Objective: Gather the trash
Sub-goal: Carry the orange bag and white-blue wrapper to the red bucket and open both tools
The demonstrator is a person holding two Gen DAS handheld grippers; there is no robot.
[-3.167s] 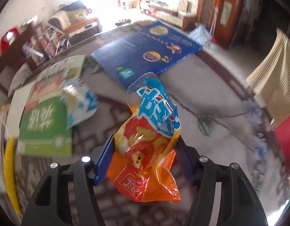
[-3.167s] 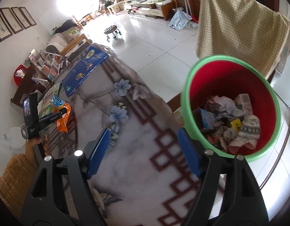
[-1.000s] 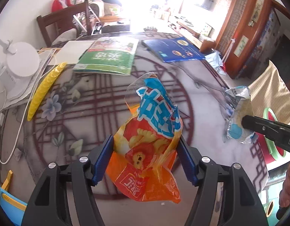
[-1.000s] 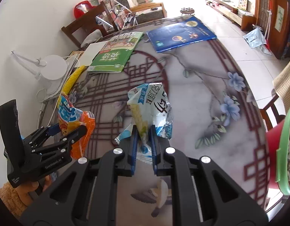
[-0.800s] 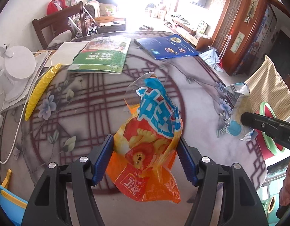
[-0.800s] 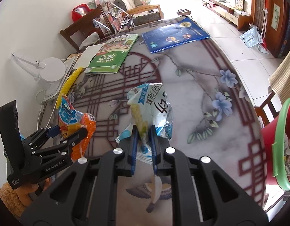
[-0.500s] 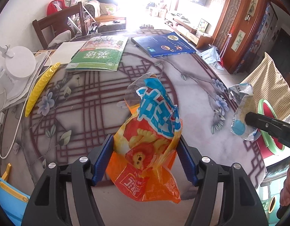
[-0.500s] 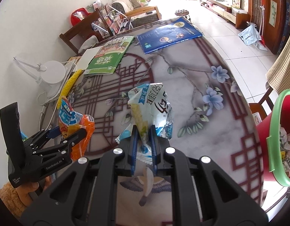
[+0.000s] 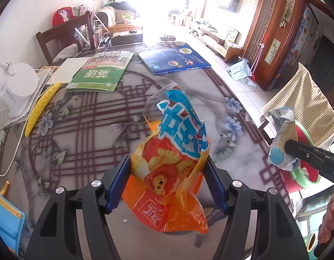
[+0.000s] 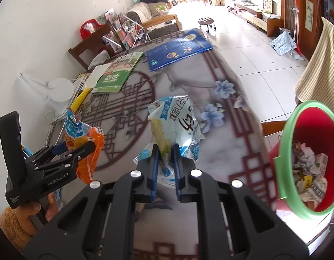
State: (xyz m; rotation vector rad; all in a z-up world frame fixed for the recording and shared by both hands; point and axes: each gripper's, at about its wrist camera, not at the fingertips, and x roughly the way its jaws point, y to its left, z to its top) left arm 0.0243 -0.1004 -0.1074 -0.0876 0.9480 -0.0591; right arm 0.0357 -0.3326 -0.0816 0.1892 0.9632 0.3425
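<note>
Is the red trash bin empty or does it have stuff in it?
It has stuff in it. The red trash bin shows crumpled paper and wrappers piled at its bottom, but it is not full to the green rim.

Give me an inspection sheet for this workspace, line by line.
Surface: patterned table.
Job's things: orange bag, white bag, both held; red bin beside the table, holding trash.
Clutter: green book, blue book, lamp, yellow strip.
Grippers: left tool shut on orange bag; right tool shut on white bag.
Cables: white cord at table edge.
Surroundings: chair, draped cloth.
</note>
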